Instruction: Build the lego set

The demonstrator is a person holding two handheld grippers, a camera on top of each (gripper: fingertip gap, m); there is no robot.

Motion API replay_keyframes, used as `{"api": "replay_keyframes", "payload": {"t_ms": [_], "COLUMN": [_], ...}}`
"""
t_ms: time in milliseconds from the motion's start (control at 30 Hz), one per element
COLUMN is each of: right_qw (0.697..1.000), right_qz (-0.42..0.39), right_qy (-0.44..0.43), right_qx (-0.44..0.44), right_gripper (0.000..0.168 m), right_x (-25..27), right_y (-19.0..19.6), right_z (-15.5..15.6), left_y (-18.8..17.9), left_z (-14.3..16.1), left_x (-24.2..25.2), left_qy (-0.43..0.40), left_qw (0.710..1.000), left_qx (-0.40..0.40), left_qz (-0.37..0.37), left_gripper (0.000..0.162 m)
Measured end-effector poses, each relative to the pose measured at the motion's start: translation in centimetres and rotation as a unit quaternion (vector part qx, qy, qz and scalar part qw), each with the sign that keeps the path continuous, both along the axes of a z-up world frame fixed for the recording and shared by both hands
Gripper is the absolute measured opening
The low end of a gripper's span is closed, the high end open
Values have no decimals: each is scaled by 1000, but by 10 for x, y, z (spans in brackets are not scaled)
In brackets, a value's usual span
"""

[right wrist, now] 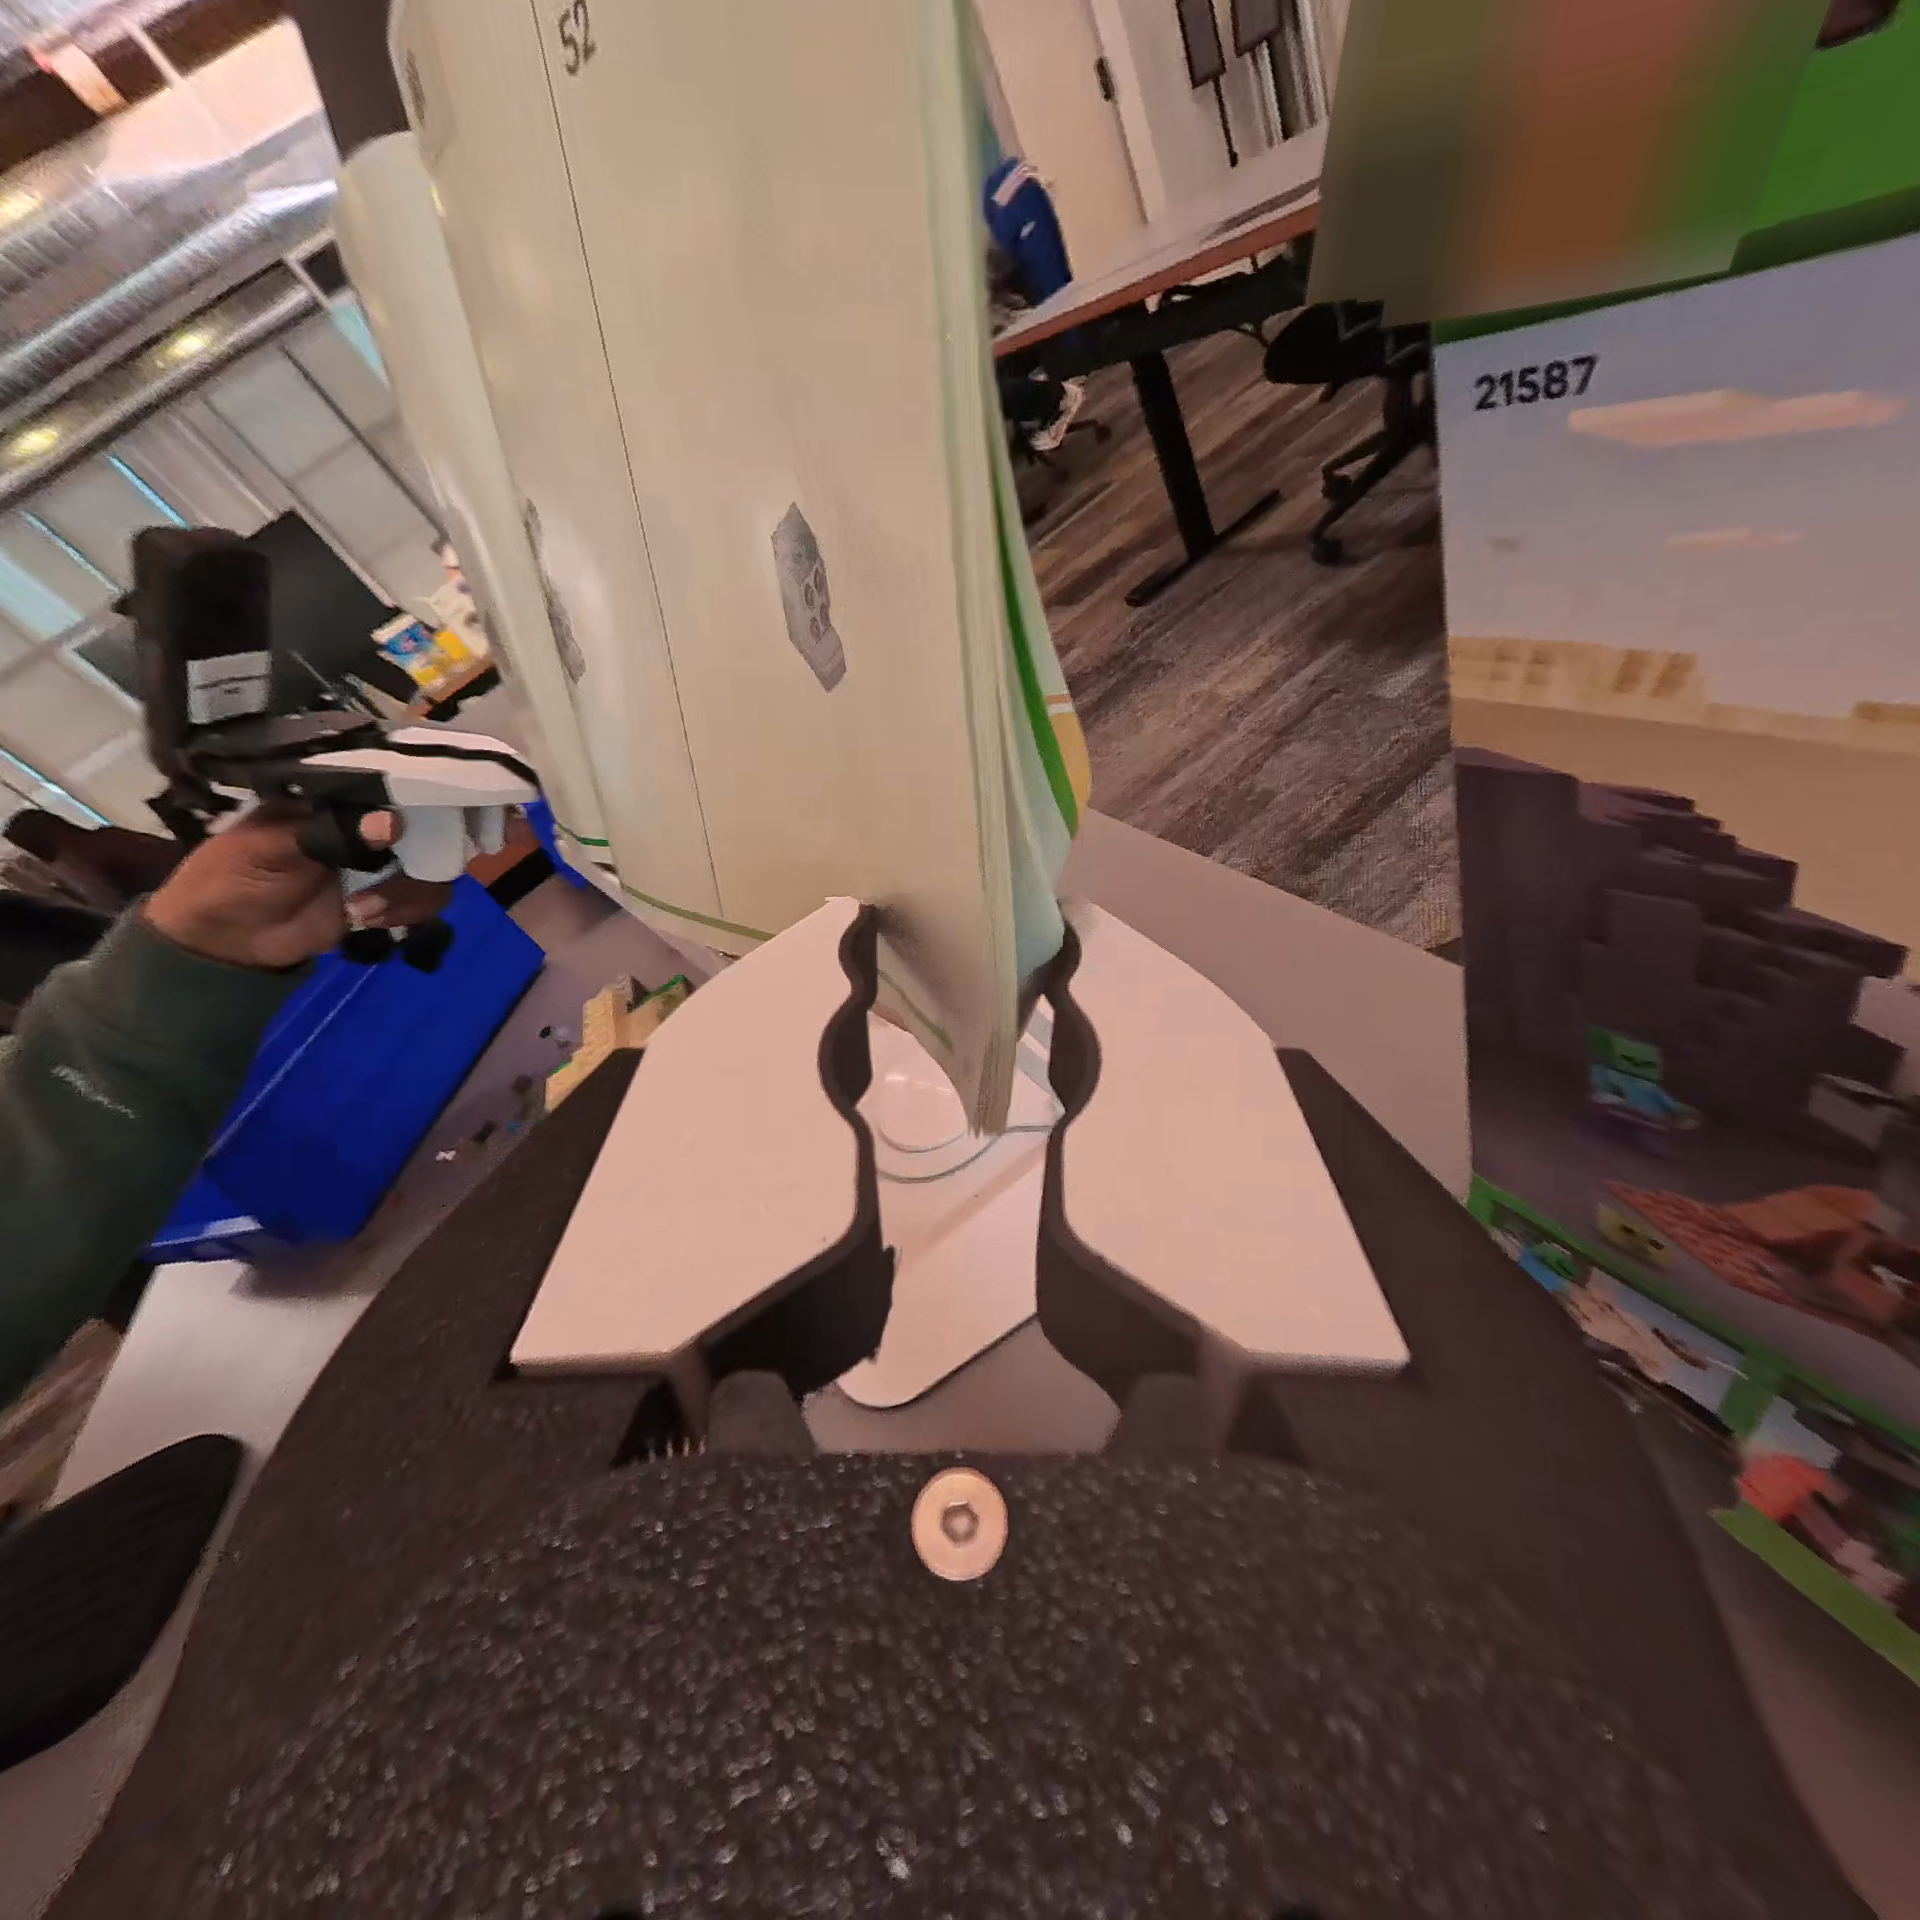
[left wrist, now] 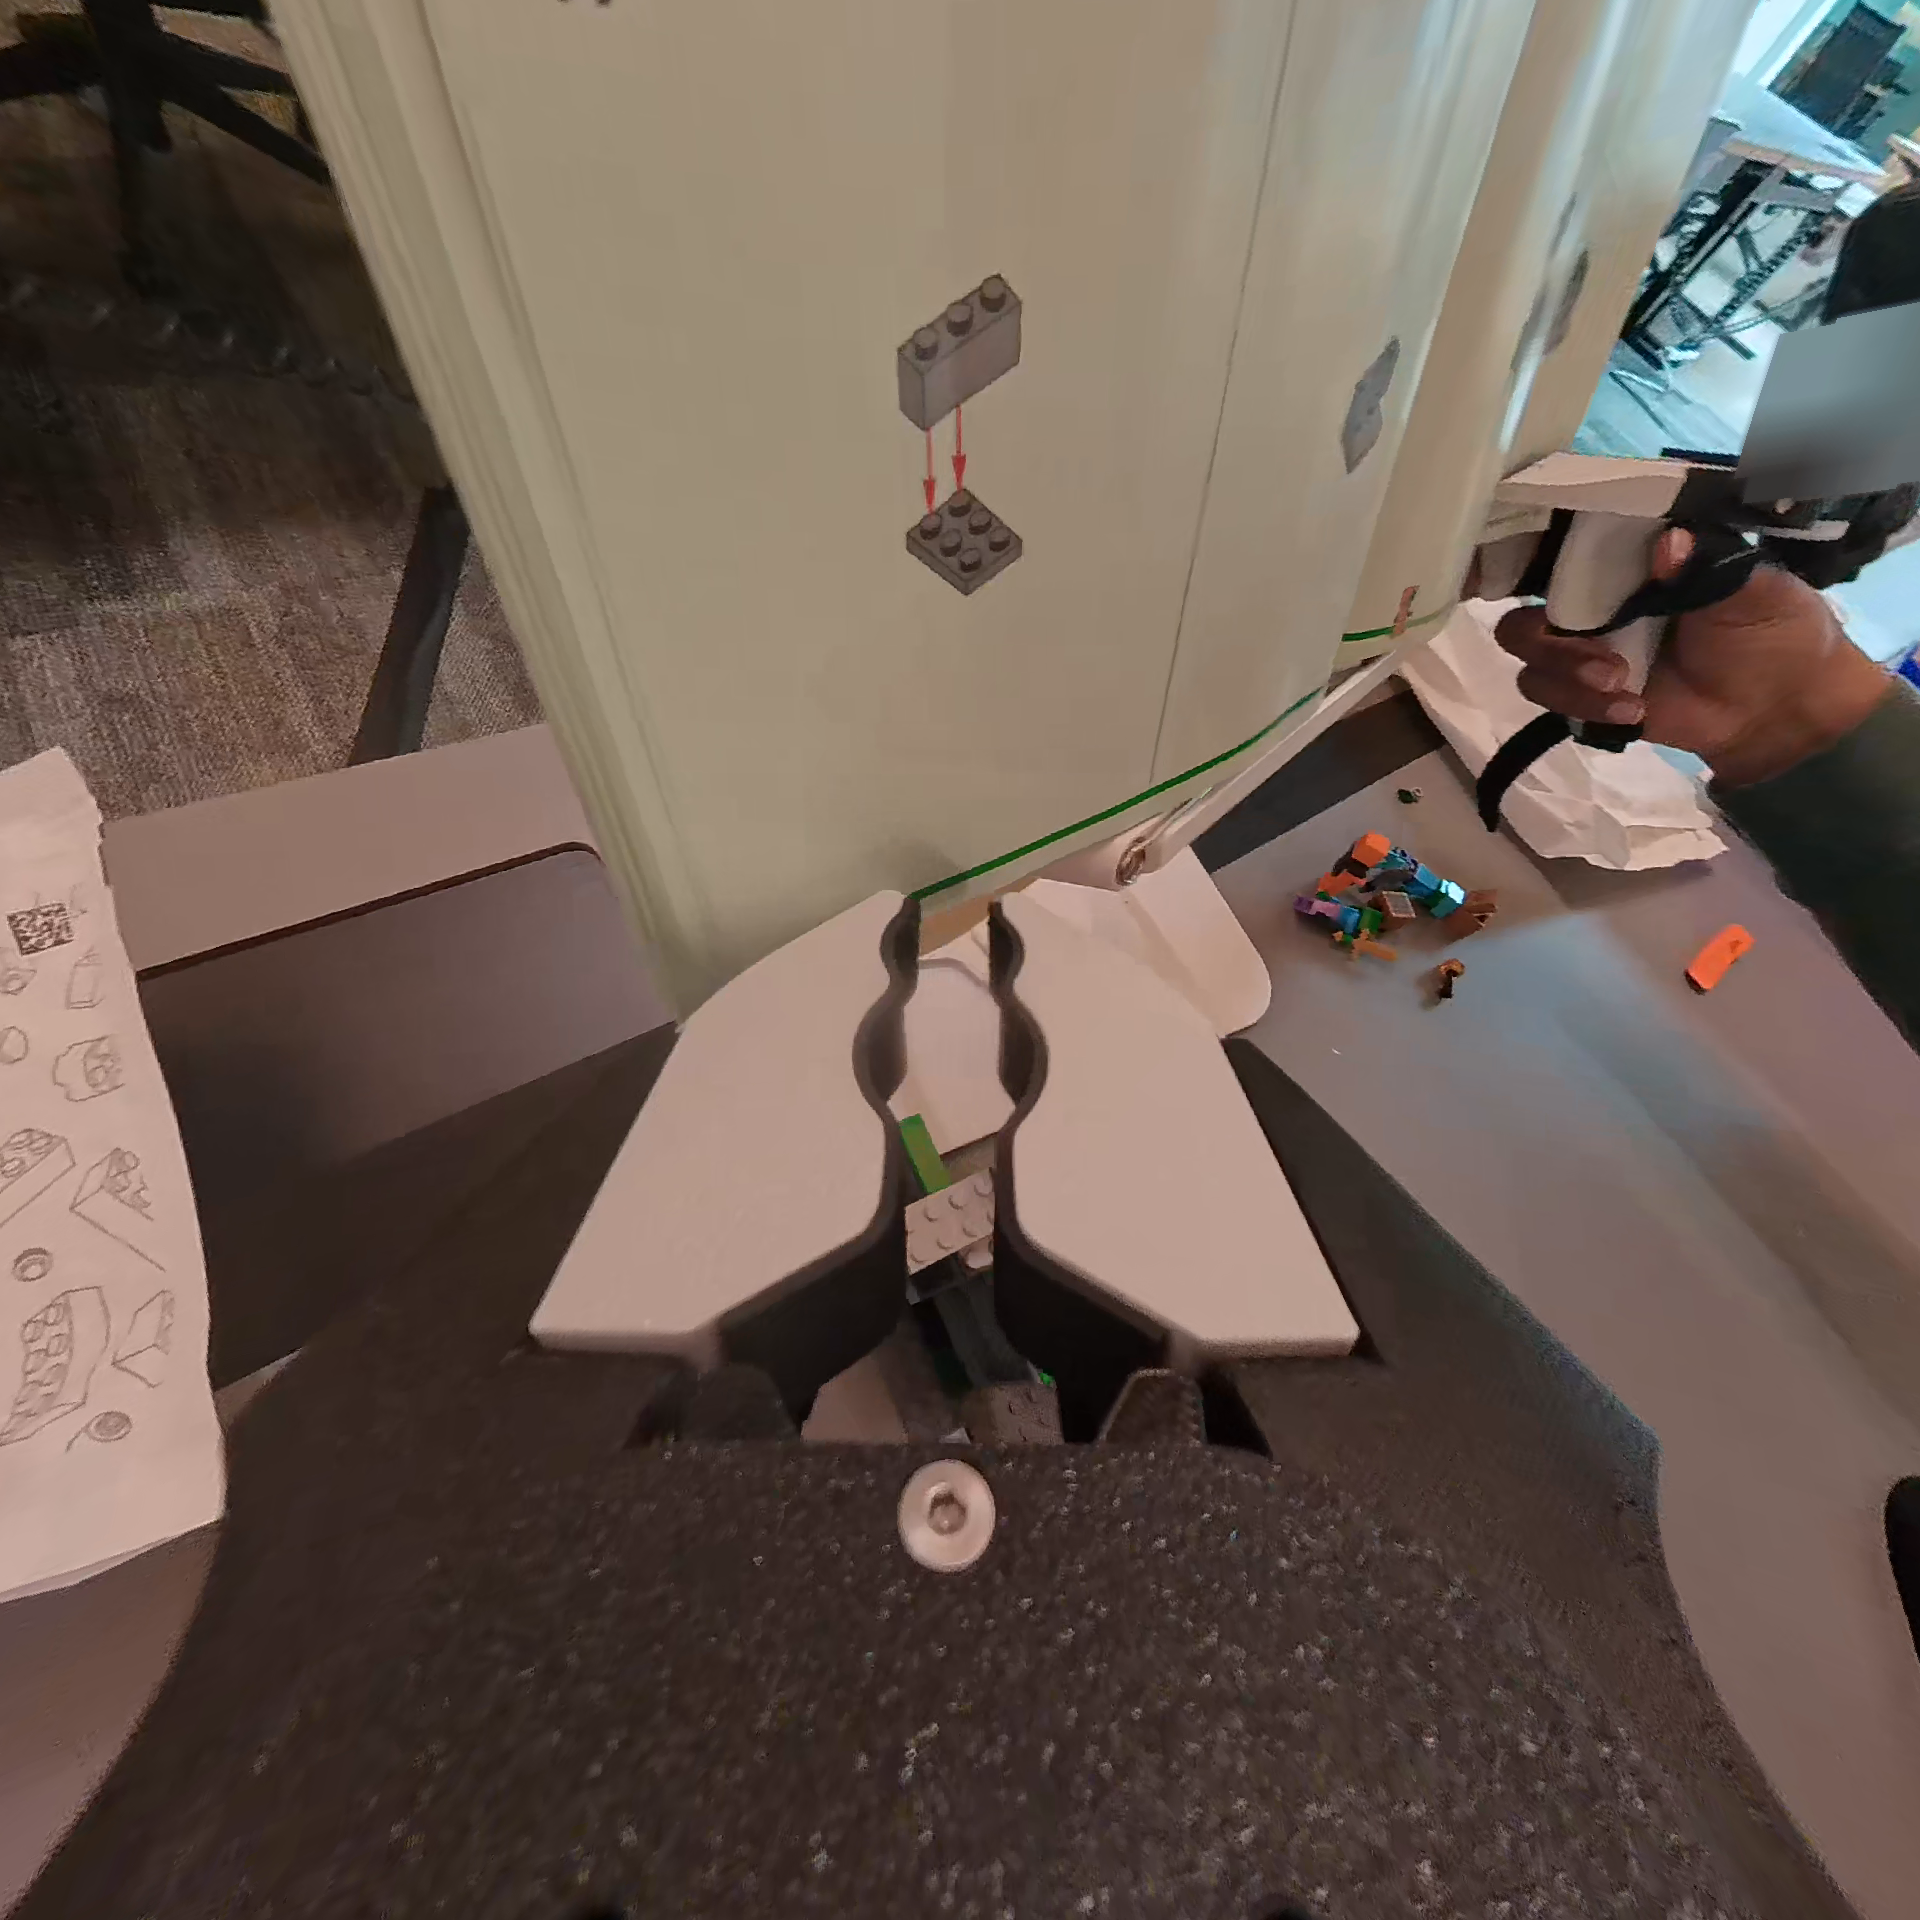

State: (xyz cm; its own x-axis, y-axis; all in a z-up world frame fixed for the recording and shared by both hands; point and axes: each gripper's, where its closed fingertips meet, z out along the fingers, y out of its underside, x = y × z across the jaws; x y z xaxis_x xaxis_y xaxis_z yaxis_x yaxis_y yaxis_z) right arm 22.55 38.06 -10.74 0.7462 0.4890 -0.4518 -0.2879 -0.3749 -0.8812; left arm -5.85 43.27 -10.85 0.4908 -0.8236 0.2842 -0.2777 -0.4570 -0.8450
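The open instruction booklet (left wrist: 831, 468) stands upright on a white stand (left wrist: 1195, 966), its pages fanned. My left gripper (left wrist: 951, 920) is nearly shut, pinching the lower corner of a page that shows a grey brick step. A small grey and green lego build (left wrist: 951, 1226) lies under its fingers. My right gripper (right wrist: 961, 935) straddles the thick stack of booklet pages (right wrist: 966, 727), and both fingertips touch it. Each gripper also shows in the other view, held by a hand: the right one (left wrist: 1590, 561) and the left one (right wrist: 416, 790).
On the grey table (left wrist: 1507, 1143) lie a pile of coloured lego pieces (left wrist: 1382, 904), an orange piece (left wrist: 1720, 956) and a crumpled white bag (left wrist: 1558, 769). A printed parts sheet (left wrist: 73, 1195) lies left. The set's box (right wrist: 1683, 935) stands right, with a blue bin (right wrist: 353, 1060) on the left.
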Motion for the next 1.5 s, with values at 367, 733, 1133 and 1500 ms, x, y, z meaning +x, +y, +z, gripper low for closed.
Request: {"api": "replay_keyframes", "payload": {"t_ms": [367,733,1133,1500], "right_qw": [999,981,938,724], "right_qz": [-35,-91,-185,-234], "right_qy": [-17,-174,-264,-598], "right_qx": [-4,-3,127,254], "right_gripper": [28,42,42,37], "right_x": [5,1,-70,-3], "right_y": [-5,-66,-85,-34], "right_z": [1,-34,-17,0], "left_y": [-18,-25,-60,-95], "left_z": [2,-28,-2,19], "left_x": [-9,-14,5,19], "left_qy": [-15,-34,-40,-84], "left_qw": [999,998,980,961], "left_qx": [42,41,195,252], "left_qz": [-12,-43,19,76], "left_gripper": [23,24,21,20]}}
